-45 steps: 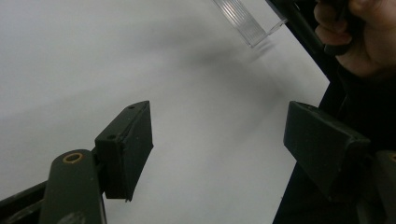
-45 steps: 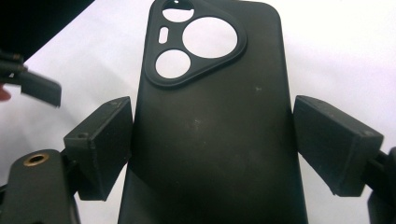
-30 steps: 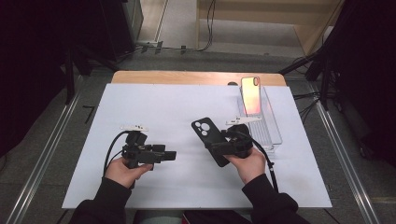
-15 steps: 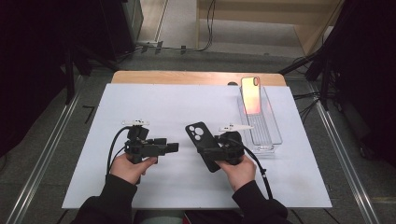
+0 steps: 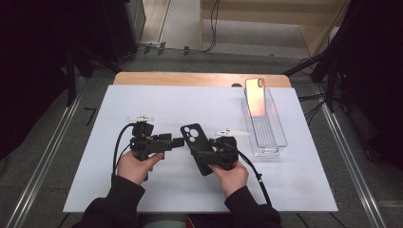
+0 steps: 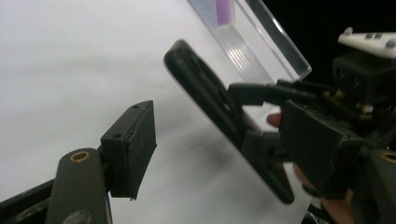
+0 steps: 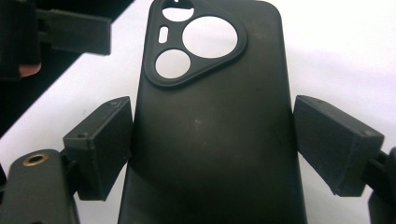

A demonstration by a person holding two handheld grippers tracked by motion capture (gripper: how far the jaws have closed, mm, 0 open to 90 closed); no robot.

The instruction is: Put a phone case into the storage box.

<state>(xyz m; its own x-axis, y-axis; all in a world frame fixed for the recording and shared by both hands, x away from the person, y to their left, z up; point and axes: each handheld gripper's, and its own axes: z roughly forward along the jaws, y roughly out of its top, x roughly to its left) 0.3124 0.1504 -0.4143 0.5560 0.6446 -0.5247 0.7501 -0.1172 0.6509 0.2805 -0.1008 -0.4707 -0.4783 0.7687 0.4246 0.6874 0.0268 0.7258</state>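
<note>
Over the middle of the white table sheet [image 5: 142, 104], a black phone case [image 5: 195, 137] is held clamped across its width by the right gripper [image 5: 205, 159], camera cut-outs pointing away from the person. From the right gripper view both pads are seen pressed on the case's long edges [image 7: 210, 130]. From the left gripper view the case [image 6: 205, 93] appears tilted and lifted off the sheet, though contact at its lower end can't be confirmed. The left gripper [image 5: 177, 141] is parked just beside the case's left edge, jaws spread w/ nothing between them; one pad [image 6: 133, 149] is seen bare.

Step in hand, as judged: the case is being carried or presented betw. the two grippers, prob. to be fitted to the phone [image 5: 255, 96] that is propped upright in the clear tray [image 5: 278, 142] at the right rear, well apart from the case. Next move would call for either a second grip by the left gripper on the case's free top end, or the phone being fetched from the tray; the case must be kept steady meanwhile.

Hard to make out: the case's bottom end is cut off in the right gripper view, and its inner side is hidden. How the phone is supported in the tray can't be told.
</note>
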